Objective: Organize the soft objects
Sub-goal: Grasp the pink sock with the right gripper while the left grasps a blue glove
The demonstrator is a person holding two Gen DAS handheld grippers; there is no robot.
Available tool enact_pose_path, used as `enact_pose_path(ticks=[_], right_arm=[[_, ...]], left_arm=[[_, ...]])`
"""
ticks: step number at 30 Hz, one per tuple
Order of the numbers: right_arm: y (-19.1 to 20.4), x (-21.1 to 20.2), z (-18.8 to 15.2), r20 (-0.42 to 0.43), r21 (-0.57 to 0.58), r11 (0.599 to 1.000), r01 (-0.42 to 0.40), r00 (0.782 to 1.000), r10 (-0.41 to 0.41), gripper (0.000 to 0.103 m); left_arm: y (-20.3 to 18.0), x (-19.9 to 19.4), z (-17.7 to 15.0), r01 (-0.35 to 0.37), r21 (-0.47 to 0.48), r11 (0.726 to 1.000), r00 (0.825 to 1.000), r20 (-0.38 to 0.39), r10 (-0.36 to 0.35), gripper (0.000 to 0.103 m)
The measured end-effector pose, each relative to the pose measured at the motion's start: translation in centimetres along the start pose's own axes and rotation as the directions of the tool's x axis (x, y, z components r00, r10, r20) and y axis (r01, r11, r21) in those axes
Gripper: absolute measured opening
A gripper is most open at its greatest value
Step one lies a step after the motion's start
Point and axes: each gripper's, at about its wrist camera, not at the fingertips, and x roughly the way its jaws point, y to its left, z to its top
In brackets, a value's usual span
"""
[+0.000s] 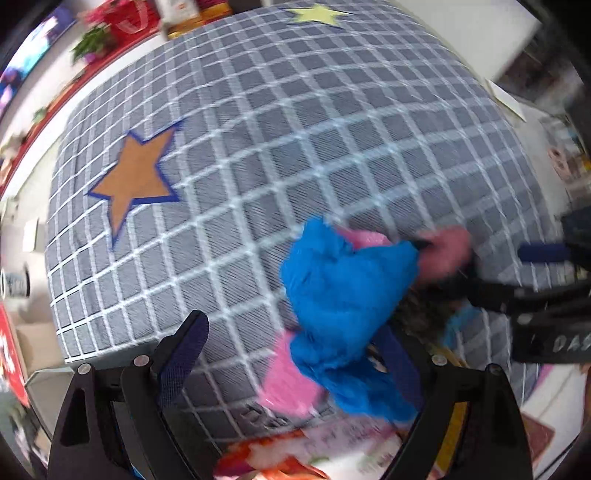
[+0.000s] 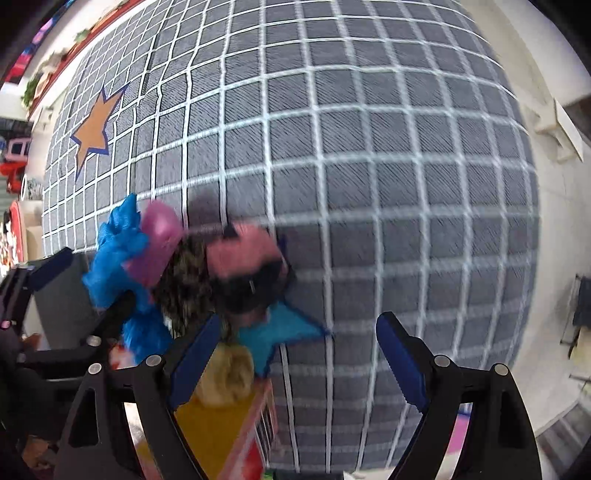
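A heap of soft toys lies near the front edge of the grey checked cloth (image 1: 332, 129). Its blue plush toy (image 1: 343, 295) with pink parts (image 1: 288, 376) sits between the fingers of my left gripper (image 1: 291, 328) and covers part of the right finger; the jaws stand wide and do not press it. In the right wrist view the same blue plush (image 2: 114, 251) lies beside a pink piece (image 2: 159, 236), a brown speckled toy (image 2: 184, 280) and a pink and black toy (image 2: 247, 266). My right gripper (image 2: 299, 321) is open just right of the heap, with nothing between its fingers. Both views are blurred.
Stars are printed on the cloth: orange (image 1: 136, 177), yellow (image 1: 317, 14) and blue (image 2: 284, 332). A yellow fluffy thing (image 2: 225, 373) and a red printed box (image 2: 258, 435) lie at the near edge. A shelf with red items and plants (image 1: 110, 29) runs at the back left.
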Motion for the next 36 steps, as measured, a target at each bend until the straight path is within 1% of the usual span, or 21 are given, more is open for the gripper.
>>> enact_pose_path(ticks=[1, 4, 6, 8, 10, 12, 13, 15, 16, 19, 21, 23, 27, 30, 32, 33, 34, 36], right_arm=[[0.4, 0.8, 0.7, -0.007, -0.006, 1.000, 0.003, 1.000, -0.003, 0.087], [1.1, 2.8, 1.4, -0.031, -0.014, 1.000, 0.011, 0.999, -0.012, 0.087], [1.4, 3.8, 1.5, -0.039, -0.047, 0.996, 0.077, 0.996, -0.079, 0.087], [0.8, 3.4, 1.8, 0.011, -0.073, 0.982, 0.176, 0.984, -0.175, 0.087], [-1.5, 1.8, 2.6, 0.067, -0.031, 0.965, 0.260, 0.964, -0.257, 0.087], [-3.6, 0.3, 3.5, 0.089, 0.023, 0.959, 0.283, 0.955, -0.284, 0.087], [-4.9, -0.6, 3.8, 0.098, 0.051, 0.963, 0.266, 0.958, -0.269, 0.087], [-6.5, -1.8, 3.9, 0.102, 0.086, 0.973, 0.215, 0.969, -0.223, 0.087], [-7.0, -2.1, 3.6, 0.103, 0.096, 0.978, 0.183, 0.976, -0.192, 0.087], [-7.0, -1.7, 2.8, 0.084, 0.078, 0.991, 0.112, 0.989, -0.119, 0.087], [-6.1, -1.1, 1.6, 0.082, 0.053, 0.995, 0.083, 0.993, -0.088, 0.087], [-4.8, -0.5, 0.5, 0.081, 0.024, 0.998, 0.063, 0.995, -0.064, 0.087], [-1.8, 0.9, -0.5, 0.066, -0.033, 0.994, 0.100, 0.993, -0.098, 0.087], [-0.5, 2.9, -1.0, 0.039, -0.070, 0.991, 0.115, 0.993, -0.113, 0.087], [0.3, 4.1, -1.8, 0.028, -0.090, 0.990, 0.109, 0.994, -0.107, 0.102], [0.0, 4.6, -2.3, 0.025, -0.089, 0.988, 0.123, 0.992, -0.121, 0.103], [0.6, 5.0, -2.9, 0.020, -0.084, 0.989, 0.119, 0.993, -0.117, 0.103], [1.3, 5.3, -3.8, 0.044, -0.077, 0.990, 0.119, 0.992, -0.116, 0.103]], left_arm=[[1.3, 0.5, 0.8, -0.017, -0.028, 0.999, 1.000, -0.009, 0.017, 0.092], [5.1, 1.8, 3.0, -0.079, -0.108, 0.991, 0.997, -0.030, 0.076, 0.092], [7.1, 1.6, 4.0, -0.099, -0.160, 0.982, 0.995, -0.021, 0.097, 0.092], [9.2, 0.5, 4.7, -0.093, -0.213, 0.973, 0.996, -0.004, 0.094, 0.092], [10.3, -0.5, 4.8, -0.083, -0.233, 0.969, 0.996, 0.010, 0.088, 0.092], [10.6, -1.0, 4.6, -0.067, -0.235, 0.970, 0.998, 0.003, 0.070, 0.092], [10.4, -0.9, 4.3, -0.043, -0.236, 0.971, 0.999, -0.017, 0.040, 0.092], [9.6, -0.2, 3.7, -0.017, -0.243, 0.970, 0.999, -0.054, 0.004, 0.092], [9.1, 0.1, 3.3, -0.024, -0.243, 0.970, 0.998, -0.066, 0.008, 0.092], [7.6, 1.3, 2.6, -0.085, -0.242, 0.967, 0.994, -0.082, 0.067, 0.092], [7.0, 2.1, 2.3, -0.075, -0.250, 0.965, 0.994, -0.094, 0.053, 0.092], [6.4, 3.1, 2.1, -0.080, -0.249, 0.965, 0.993, -0.108, 0.054, 0.092], [5.1, 4.5, 1.6, -0.112, -0.252, 0.961, 0.990, -0.114, 0.085, 0.092], [3.6, 5.7, 0.4, -0.098, -0.297, 0.950, 0.992, -0.106, 0.070, 0.092], [3.4, 6.8, -0.2, -0.076, -0.332, 0.940, 0.993, -0.113, 0.040, 0.093], [3.3, 7.1, -0.5, -0.053, -0.353, 0.934, 0.995, -0.101, 0.018, 0.100], [3.4, 7.4, -0.8, -0.049, -0.363, 0.931, 0.994, -0.110, 0.009, 0.103], [3.3, 7.9, -1.2, -0.024, -0.372, 0.928, 0.995, -0.100, -0.014, 0.103]])
